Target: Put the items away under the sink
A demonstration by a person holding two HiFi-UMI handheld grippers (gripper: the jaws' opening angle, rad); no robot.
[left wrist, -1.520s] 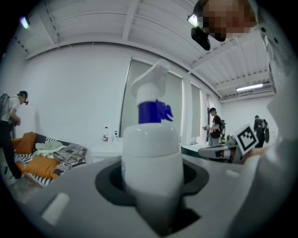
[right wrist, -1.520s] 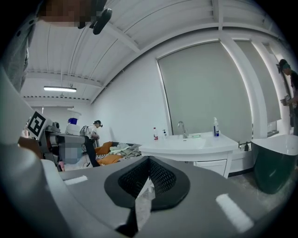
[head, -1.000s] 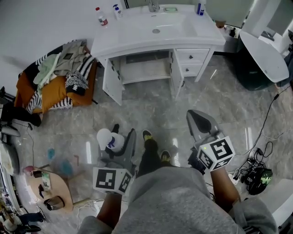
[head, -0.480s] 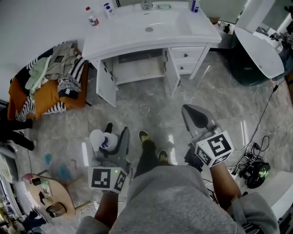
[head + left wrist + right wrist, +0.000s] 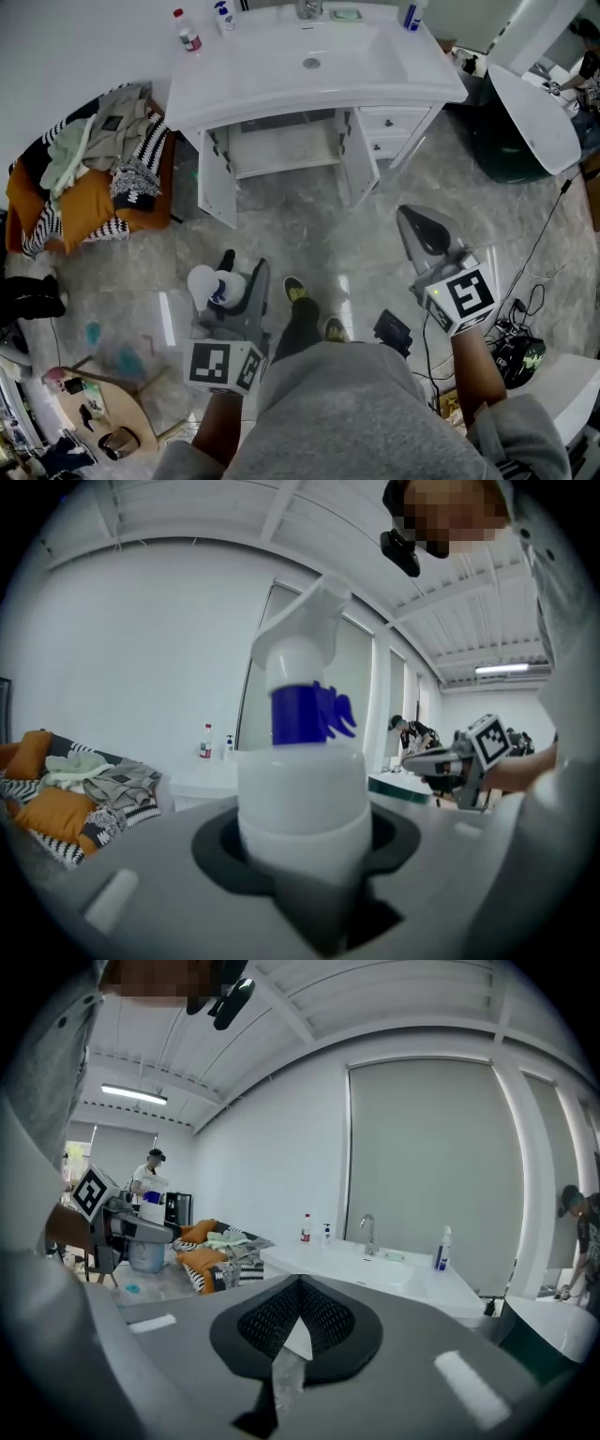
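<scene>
My left gripper (image 5: 240, 277) is shut on a white spray bottle (image 5: 214, 286) with a blue collar. It holds the bottle upright at my left knee. In the left gripper view the spray bottle (image 5: 300, 761) fills the middle between the grey jaws. My right gripper (image 5: 411, 221) hangs to the right of my legs, and its jaws meet at the tip with nothing in them. The white sink cabinet (image 5: 281, 141) stands ahead with both doors swung open, and its inner shelf is bare. The right gripper view shows the sink counter (image 5: 375, 1269) beyond the closed jaws.
A red-capped bottle (image 5: 185, 30), a small pump bottle (image 5: 223, 17) and a blue bottle (image 5: 411, 14) stand on the counter. An orange seat piled with clothes (image 5: 84, 169) is at the left. Cables (image 5: 520, 356) lie at the right and a black object (image 5: 392, 330) lies by my feet.
The sink cabinet has drawn a little nearer in the head view. My right gripper has swung out to the right and rolled. The left gripper still holds the bottle.
</scene>
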